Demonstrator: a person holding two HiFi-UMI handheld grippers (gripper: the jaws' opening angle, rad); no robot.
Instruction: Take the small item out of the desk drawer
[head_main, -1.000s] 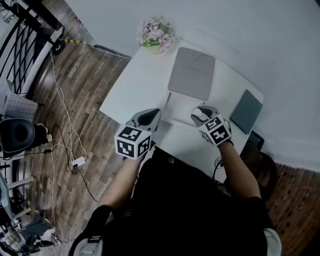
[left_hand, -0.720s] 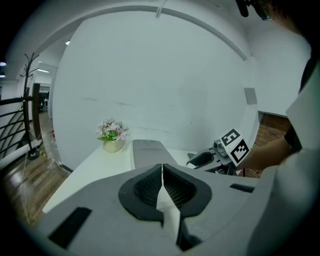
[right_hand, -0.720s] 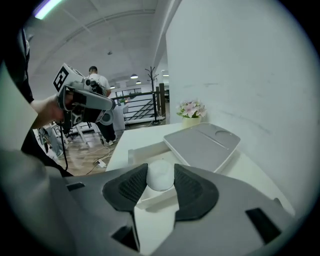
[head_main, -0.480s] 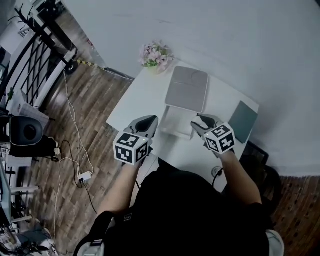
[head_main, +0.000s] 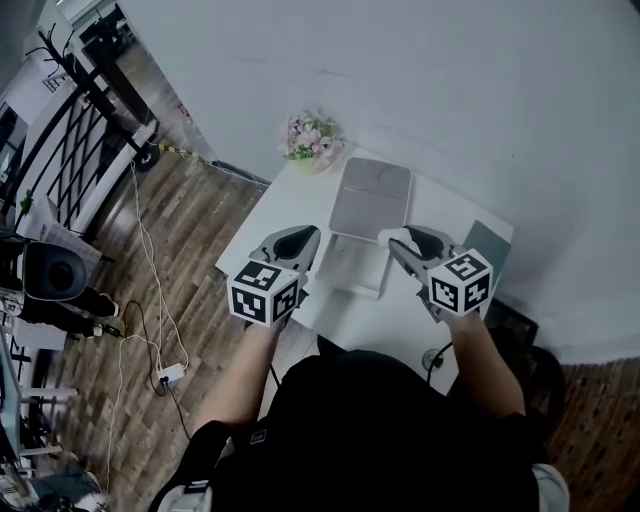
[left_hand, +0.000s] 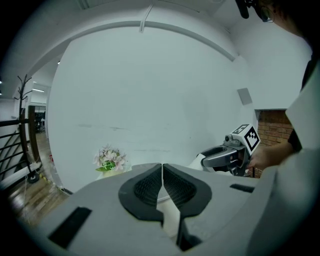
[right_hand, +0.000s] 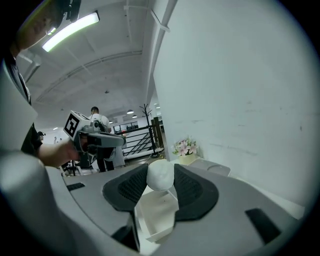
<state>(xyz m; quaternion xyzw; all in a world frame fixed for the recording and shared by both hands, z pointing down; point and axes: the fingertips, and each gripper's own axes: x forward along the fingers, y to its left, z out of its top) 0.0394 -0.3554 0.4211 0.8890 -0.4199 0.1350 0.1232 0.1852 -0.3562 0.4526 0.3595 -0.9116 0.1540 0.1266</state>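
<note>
While both grippers hang above the white desk (head_main: 272, 208), we note the right gripper (head_main: 403, 243) clamped on the small white round item (right_hand: 160, 175), pads pressing it from either side, above the open desk drawer (right_hand: 159, 217) and out of it. We log the left gripper (left_hand: 162, 175) with jaws shut together on nothing, just left of the drawer in the head view. A grey pad (head_main: 372, 195) and a pot of pink flowers (head_main: 311, 136) sit toward the desk's far edge.
</note>
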